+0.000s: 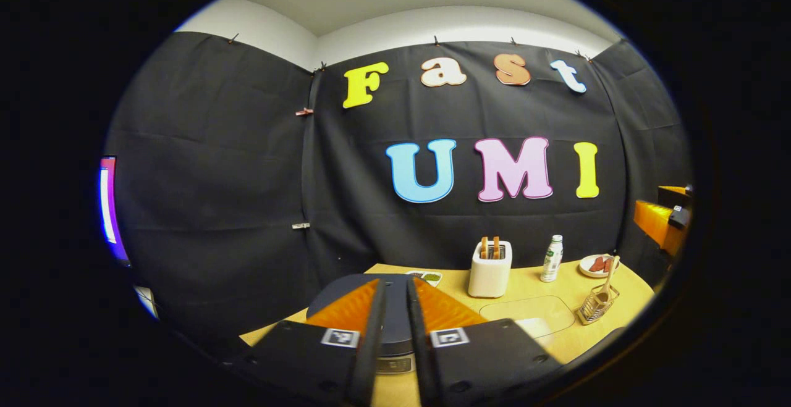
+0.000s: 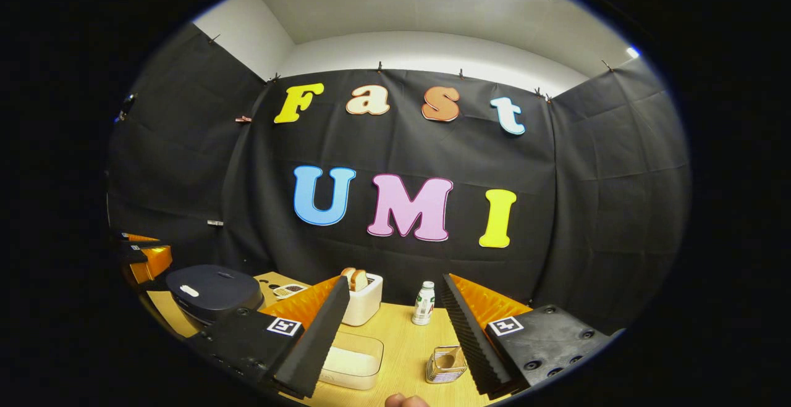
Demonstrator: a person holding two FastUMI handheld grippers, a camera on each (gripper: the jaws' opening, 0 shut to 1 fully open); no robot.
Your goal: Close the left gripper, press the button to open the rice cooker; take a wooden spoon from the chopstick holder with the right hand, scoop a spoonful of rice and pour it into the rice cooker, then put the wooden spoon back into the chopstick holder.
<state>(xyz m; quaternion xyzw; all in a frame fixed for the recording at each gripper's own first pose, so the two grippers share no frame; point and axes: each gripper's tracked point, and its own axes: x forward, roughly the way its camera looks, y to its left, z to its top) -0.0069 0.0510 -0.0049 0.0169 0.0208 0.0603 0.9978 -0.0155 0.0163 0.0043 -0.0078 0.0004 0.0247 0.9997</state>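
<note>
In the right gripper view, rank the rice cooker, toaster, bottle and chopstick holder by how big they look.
1. rice cooker
2. toaster
3. bottle and chopstick holder: look about alike; the holder sits nearer the camera, so unsure.

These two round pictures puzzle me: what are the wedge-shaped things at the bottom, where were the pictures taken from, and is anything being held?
No robot here: a person holds a two-finger gripper in each hand, and a fisheye camera rides on each. The wedges are each gripper's own fingers. In the left gripper view, the left gripper has its fingers nearly together, holding nothing, above the dark round rice cooker, whose lid is down. In the right gripper view, the right gripper is wide open and empty. On the light wooden table stand a white toaster with bread slices, a small white bottle, a clear plastic box of rice and a wire chopstick holder. The wooden spoon stands in that holder.
</note>
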